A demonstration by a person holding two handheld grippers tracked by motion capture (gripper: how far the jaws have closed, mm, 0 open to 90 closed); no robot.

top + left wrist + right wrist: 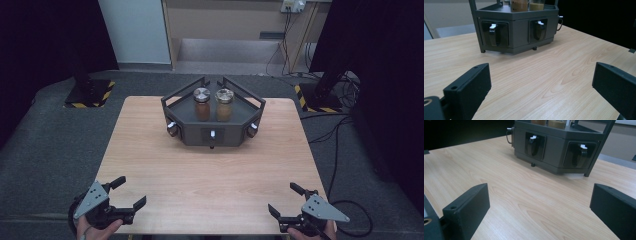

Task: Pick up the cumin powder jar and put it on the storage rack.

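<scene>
A dark grey angular stand [186, 134] sits at the far middle of the wooden table [150, 165]. On its top stand two glass jars with metal lids: a brown one [202, 104] on the left and a yellower one [224, 104] on the right. Round knobs with white pointers [212, 134] are set in its front faces [493, 33] [533, 144]. My left gripper [132, 192] rests open at the table's near left corner. At the near right corner my right gripper [284, 198] is open too. Both hold nothing, far from the stand.
Black stands with yellow-striped bases [90, 92] flank the table on the grey floor. Cables [345, 130] trail on the right. A step and a wall socket [292, 6] lie behind. Bare wood spreads between the grippers and the grey stand.
</scene>
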